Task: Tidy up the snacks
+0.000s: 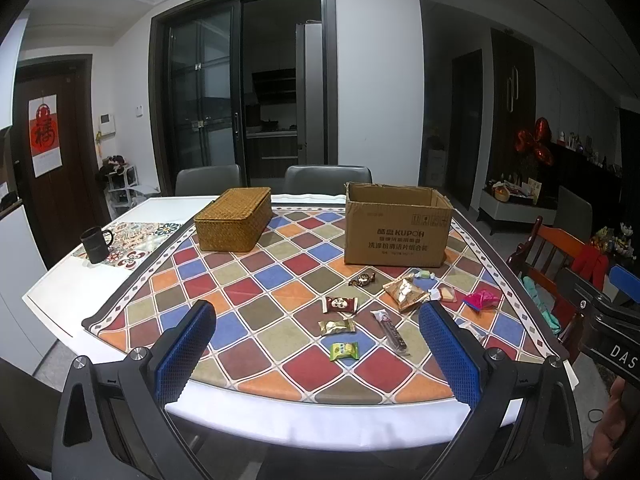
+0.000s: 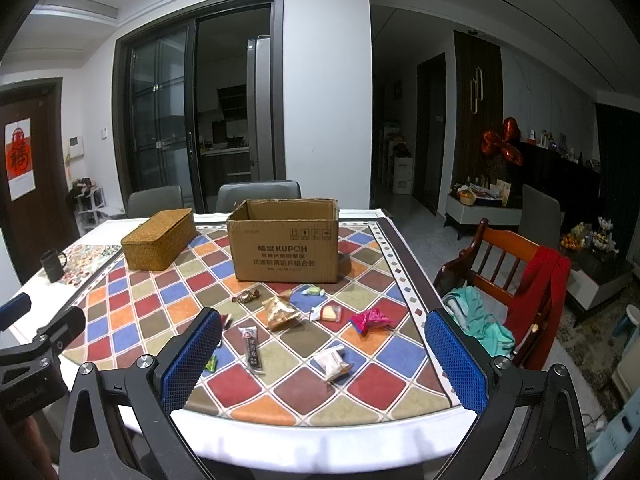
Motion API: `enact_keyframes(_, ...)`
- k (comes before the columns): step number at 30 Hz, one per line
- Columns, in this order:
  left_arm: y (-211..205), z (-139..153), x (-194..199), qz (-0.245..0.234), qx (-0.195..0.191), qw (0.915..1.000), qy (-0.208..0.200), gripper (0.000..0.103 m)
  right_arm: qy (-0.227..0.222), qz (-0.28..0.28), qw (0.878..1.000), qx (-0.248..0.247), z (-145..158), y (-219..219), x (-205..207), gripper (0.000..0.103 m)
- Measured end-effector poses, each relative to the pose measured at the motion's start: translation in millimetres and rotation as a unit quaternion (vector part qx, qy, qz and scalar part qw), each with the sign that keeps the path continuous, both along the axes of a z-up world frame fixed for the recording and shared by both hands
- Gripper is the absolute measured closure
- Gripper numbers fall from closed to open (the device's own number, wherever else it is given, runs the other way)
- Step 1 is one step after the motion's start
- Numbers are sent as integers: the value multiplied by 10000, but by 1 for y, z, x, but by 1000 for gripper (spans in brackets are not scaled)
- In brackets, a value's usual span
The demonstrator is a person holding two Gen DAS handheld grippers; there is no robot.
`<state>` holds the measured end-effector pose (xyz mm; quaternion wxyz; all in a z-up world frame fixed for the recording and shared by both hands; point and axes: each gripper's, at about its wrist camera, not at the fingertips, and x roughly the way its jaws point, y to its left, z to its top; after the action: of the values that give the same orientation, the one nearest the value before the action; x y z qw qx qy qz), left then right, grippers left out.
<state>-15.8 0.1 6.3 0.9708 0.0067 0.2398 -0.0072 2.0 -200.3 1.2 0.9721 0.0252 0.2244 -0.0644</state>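
The left tool [image 1: 316,344] hung above the near edge of the bench [image 1: 168,204], its blue pads wide apart and gripping nothing. The right tool [image 2: 324,346] hovered just to its right, likewise spread and empty. Between the left tool's pads lay a green candy [image 1: 344,351], a gold one [image 1: 337,326], a dark red one [image 1: 339,304] and a long dark bar [image 1: 390,330]. Farther right sat a tan packet [image 2: 282,312], a pink wrapper [image 2: 370,319] and a white pack [image 2: 334,364]. Beyond them stood the open cardboard box [image 2: 284,256], with a woven basket [image 2: 158,244] to its left and a black mug [image 1: 95,245] at the far left
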Motion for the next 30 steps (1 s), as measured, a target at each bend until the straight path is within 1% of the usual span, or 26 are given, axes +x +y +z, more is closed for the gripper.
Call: enact_keyframes(30,-1,3,-1,-19,-7,10000,-11,0,-19,5,10000,-11,0,0,-1,0)
